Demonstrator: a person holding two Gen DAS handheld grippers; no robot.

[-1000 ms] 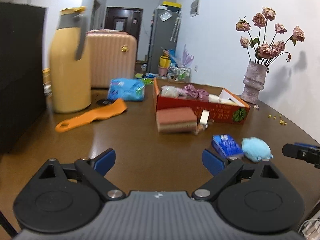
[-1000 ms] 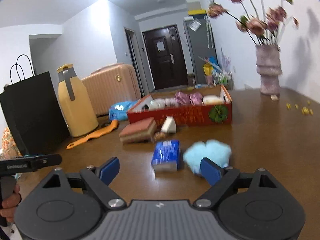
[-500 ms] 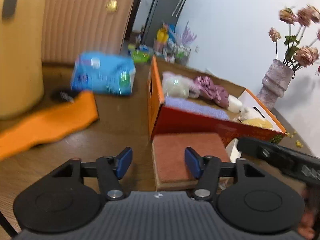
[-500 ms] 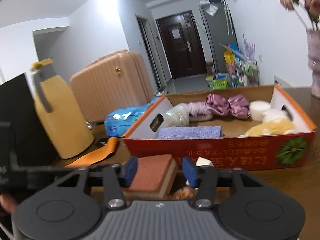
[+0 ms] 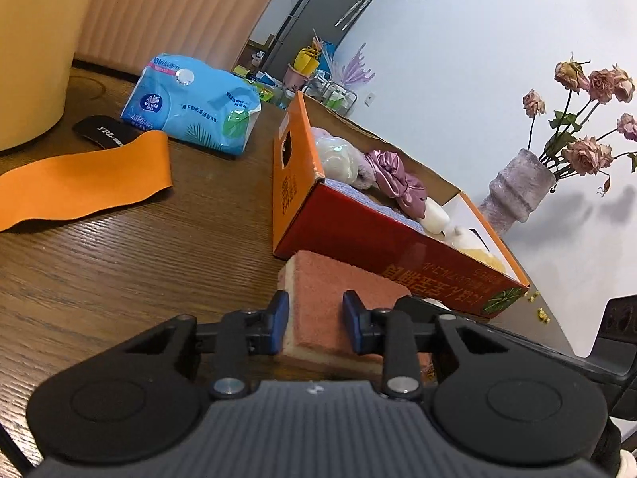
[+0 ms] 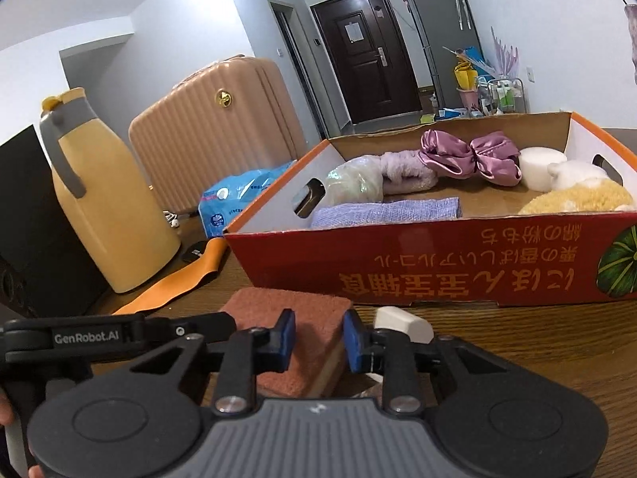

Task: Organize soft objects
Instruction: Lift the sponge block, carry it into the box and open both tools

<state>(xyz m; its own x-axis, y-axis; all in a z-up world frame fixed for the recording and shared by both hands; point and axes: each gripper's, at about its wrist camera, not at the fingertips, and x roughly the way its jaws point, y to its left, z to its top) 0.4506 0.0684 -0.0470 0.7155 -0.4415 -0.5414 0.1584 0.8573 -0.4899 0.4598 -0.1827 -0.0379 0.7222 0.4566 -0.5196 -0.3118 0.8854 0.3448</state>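
- Both grippers are on the same thing: a rust-red scouring sponge with a pale yellow foam base (image 5: 318,298), lying flat on the dark wooden table (image 5: 131,263) right against the front wall of the open red-and-orange cardboard box (image 6: 438,263).
- Left gripper (image 5: 312,320) has its blue pads on either side of the sponge's near end, jaws closing and already pressing the sides.
- Right gripper (image 6: 318,340) is the same: jaws closing, pinching the sponge's other end.
- My guess is one end each, so it lifts level over the box wall.
- The box already has soft stuff in it: a folded lilac cloth (image 6: 390,211) and a mauve satin scrunchie (image 6: 469,153), so that looks like the drop spot.
- A small white block (image 6: 402,322) sits just beside the sponge and could get nudged.
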